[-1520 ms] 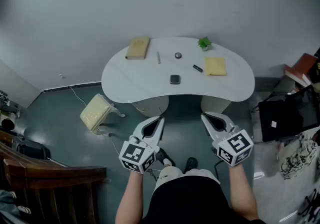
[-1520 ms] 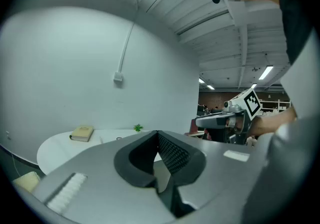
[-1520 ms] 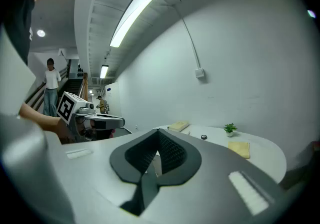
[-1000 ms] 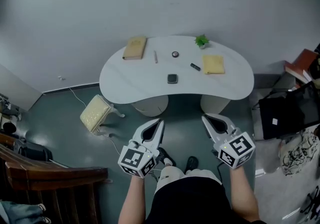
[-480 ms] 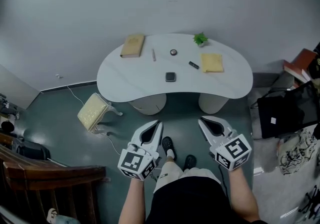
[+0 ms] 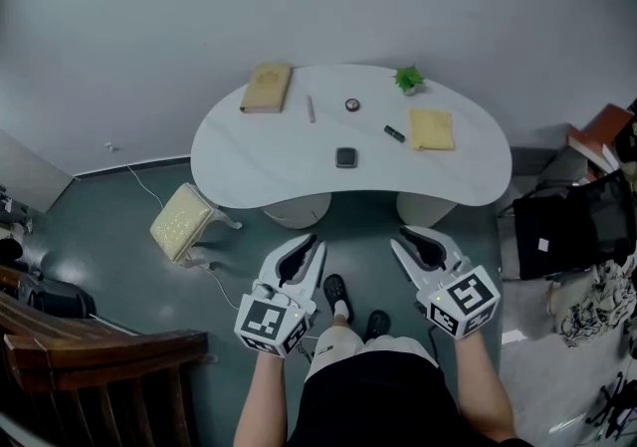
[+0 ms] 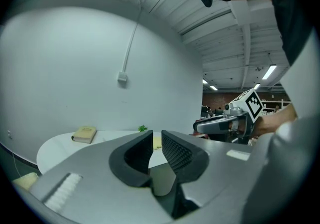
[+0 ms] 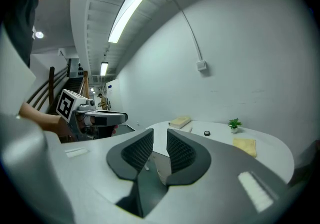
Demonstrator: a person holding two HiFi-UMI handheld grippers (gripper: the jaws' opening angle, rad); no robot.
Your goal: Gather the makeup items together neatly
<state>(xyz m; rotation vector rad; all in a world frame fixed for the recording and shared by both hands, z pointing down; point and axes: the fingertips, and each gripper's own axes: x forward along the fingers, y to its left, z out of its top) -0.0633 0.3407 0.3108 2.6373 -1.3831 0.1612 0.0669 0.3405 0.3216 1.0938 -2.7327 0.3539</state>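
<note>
Findings, all placed against the worktop (image 6: 259, 171): a tan book (image 6: 266, 88) lies at its far left rim. The left tongs (image 7: 156, 140) are held off the worktop, short of its near edge, slightly spread after just opening, with nothing between them. On the worktop the makeup items lie scattered, well apart: a thin stick (image 6: 311, 109) toward the far side, a dark square compact (image 6: 345, 157) near the middle, a small round pot (image 6: 351, 105) toward the far side, and a dark tube (image 6: 395, 133) right of the middle. A small green plant (image 6: 408, 81) stands at the far rim. The right tongs (image 8: 160, 140) are likewise off the near edge, slightly spread after just opening, and empty. A yellow cloth (image 6: 431, 128) lies toward the right end
</note>
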